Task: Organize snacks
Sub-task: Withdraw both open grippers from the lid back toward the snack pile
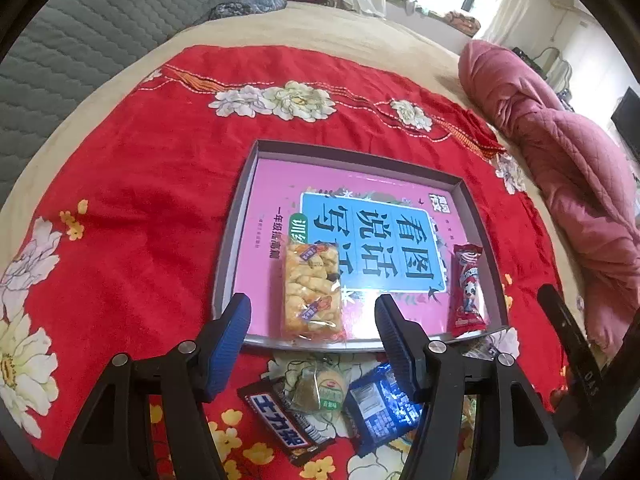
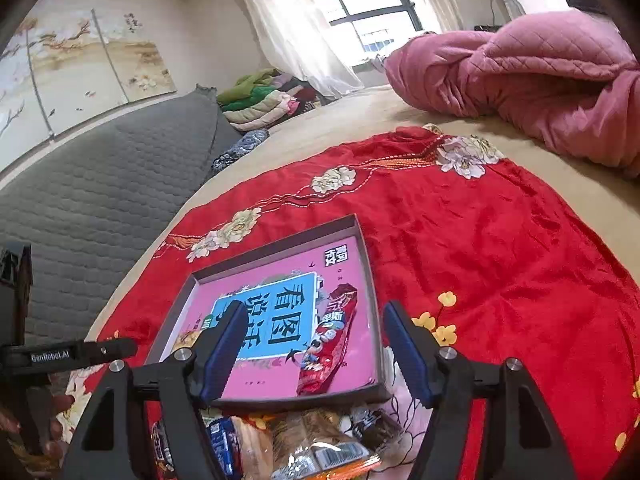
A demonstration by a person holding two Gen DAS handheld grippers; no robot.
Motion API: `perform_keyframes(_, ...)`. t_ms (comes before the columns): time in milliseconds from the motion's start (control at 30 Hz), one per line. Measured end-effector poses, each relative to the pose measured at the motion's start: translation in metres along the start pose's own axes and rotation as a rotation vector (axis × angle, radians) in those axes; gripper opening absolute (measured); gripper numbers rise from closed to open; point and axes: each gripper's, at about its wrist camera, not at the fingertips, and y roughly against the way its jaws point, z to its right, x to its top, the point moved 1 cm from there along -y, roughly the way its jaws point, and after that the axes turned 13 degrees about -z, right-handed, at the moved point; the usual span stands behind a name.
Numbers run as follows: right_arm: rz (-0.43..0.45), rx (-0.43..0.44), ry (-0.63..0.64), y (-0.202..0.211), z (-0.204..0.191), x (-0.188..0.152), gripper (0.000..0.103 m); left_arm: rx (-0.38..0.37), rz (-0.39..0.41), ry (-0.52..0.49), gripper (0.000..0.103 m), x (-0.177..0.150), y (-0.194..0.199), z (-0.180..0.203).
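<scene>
Closest to the grippers is a loose heap of snacks on the red blanket [image 1: 140, 200]: a chocolate bar [image 1: 286, 424], a small green packet [image 1: 320, 388] and a blue packet [image 1: 380, 408], all just short of the tray [image 1: 236, 216]. Inside the tray, a yellow cracker pack [image 1: 312, 292] sits near the front edge at about 6 o'clock and a red snack stick [image 1: 466, 292] lies along the side at 3 o'clock. Both the left gripper [image 1: 314, 316] and right gripper [image 2: 314, 340] are released, nothing between the jaws. Honestly the risk I see is that heap: the wrappers overlap, so a grab could pinch two at once or snag the blanket. The pink quilt [image 1: 568, 160] sits way off at 2 o'clock.
</scene>
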Motion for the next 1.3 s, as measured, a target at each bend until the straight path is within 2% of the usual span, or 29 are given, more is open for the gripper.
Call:
perform_keyframes(367, 0.061, -0.044, 0.018, 0.032, -0.007, -0.01, 0.076, -0.035, 0.016, -0.007, 0.068, -0.01, 0.014, -0.009)
perform_keyframes(833, 0.014, -0.089, 0.064, 0.043, -0.021, -0.032, 0.079, -0.081, 0.014, 0.015, 0.07, -0.022, 0.024, -0.029)
perform_keyframes(1300, -0.03, -0.114, 0.067, 0.06, -0.022, -0.05, 0.081, -0.081, -0.06, -0.01, 0.07, -0.046, 0.015, -0.03)
